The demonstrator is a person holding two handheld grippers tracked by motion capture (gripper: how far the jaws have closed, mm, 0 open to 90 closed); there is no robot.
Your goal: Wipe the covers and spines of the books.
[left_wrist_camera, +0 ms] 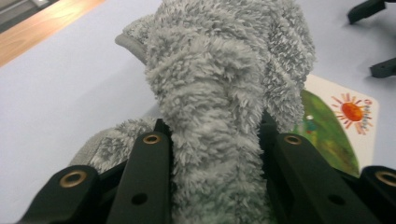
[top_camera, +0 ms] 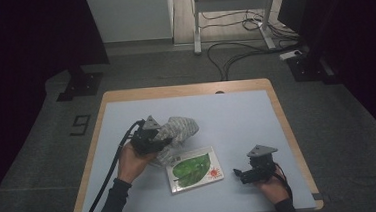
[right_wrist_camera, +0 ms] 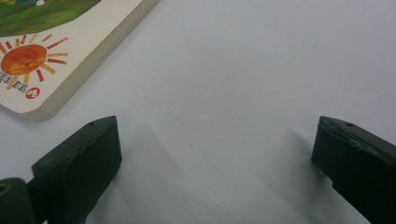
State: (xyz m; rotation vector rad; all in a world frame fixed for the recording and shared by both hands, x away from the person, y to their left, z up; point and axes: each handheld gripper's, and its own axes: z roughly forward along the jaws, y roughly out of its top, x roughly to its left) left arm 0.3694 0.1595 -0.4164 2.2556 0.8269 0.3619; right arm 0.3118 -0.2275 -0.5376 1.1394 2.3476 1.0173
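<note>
I have the left hand-held gripper (top_camera: 159, 138) clamped on a grey fluffy cloth (top_camera: 176, 131); in the left gripper view the cloth (left_wrist_camera: 219, 107) is bunched thick between the two black jaws, which press it from both sides. Taking the picture book (top_camera: 195, 169) as my landmark: the cloth hangs from the jaws just beyond the book's far left corner, partly lifted, with its lower folds touching the table (top_camera: 237, 117) and overlapping that corner. The book lies flat, cover up, showing a green leaf and a small orange sun. My left hand (top_camera: 132, 162) is just left of the book.

My right hand-held gripper (top_camera: 238, 173) sits near the book's right edge, apart from it, low over the table. In the right gripper view its jaws stand wide with nothing between them but bare table surface, and the book's sun corner (right_wrist_camera: 28, 60) lies just ahead and to one side.
</note>
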